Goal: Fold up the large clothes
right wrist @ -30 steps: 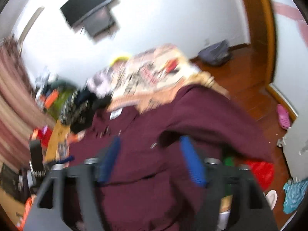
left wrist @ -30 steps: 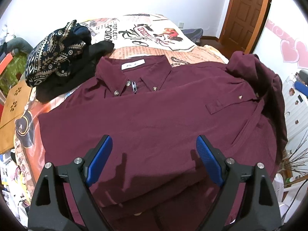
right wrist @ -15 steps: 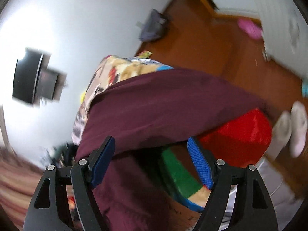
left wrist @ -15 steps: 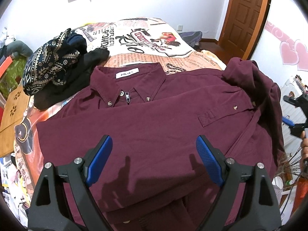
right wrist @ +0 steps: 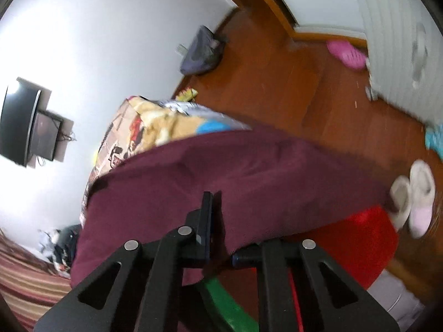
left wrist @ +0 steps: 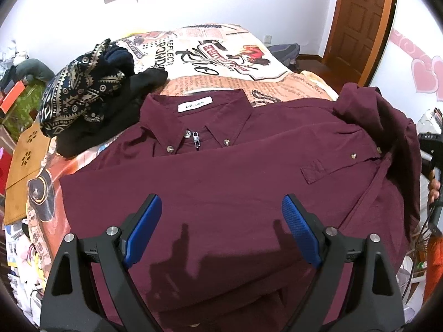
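A large maroon shirt (left wrist: 221,171) lies face up on the bed, collar toward the far side, one sleeve folded across its front. My left gripper (left wrist: 221,215) is open and empty, hovering above the shirt's lower front. In the right wrist view my right gripper (right wrist: 213,196) is shut on the maroon shirt's edge (right wrist: 249,171) where it hangs over the side of the bed. The right gripper also shows at the right edge of the left wrist view (left wrist: 432,149), beside the shirt's bunched right sleeve (left wrist: 387,116).
A patterned dark garment (left wrist: 80,94) and black clothes (left wrist: 110,121) are piled at the bed's far left. The printed bedspread (left wrist: 221,55) lies beyond the collar. A wooden door (left wrist: 362,19) is at the far right. Slippers (right wrist: 415,196) and a red object (right wrist: 360,243) are on the floor.
My right gripper swung down to the shirt's right edge and closed on the fabric. My left gripper stayed open and drew back a little, with the shirt lower in view.
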Demonstrator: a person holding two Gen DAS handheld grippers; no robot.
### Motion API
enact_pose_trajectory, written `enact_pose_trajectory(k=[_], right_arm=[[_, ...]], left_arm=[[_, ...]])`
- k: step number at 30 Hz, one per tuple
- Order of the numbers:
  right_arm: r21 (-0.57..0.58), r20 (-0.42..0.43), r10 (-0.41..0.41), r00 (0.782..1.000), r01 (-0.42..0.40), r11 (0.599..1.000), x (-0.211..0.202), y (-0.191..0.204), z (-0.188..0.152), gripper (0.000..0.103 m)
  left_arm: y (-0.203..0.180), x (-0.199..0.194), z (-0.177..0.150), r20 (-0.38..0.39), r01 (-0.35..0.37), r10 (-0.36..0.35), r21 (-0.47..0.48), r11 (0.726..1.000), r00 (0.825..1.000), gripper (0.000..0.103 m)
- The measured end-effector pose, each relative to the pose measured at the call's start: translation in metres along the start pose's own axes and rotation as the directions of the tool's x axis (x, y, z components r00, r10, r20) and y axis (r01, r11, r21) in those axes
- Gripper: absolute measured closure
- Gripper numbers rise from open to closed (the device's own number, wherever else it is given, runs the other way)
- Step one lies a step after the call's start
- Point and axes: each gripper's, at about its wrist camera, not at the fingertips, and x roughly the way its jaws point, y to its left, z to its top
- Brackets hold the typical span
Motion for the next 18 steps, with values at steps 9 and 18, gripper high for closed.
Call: enact_pose_trajectory(k=[9,18], right_arm=[[-0.375,0.162,0.152,0.975,-0.082,0.924,-0.077,0.127,0.012,0.097],[-0.658,-0.078,0.336,0.939,-0.302,0.69,-0.086,0.265,-0.069,0.097]], left_arm=[[0.03,-0.028,-0.001,0.08,-0.036,0.038,-0.034,0.999,0.996,0.014],[0.079,-0.06,-0.017,0.147,-0.053,0.071,-0.122,0.991,0.987,0.014]])
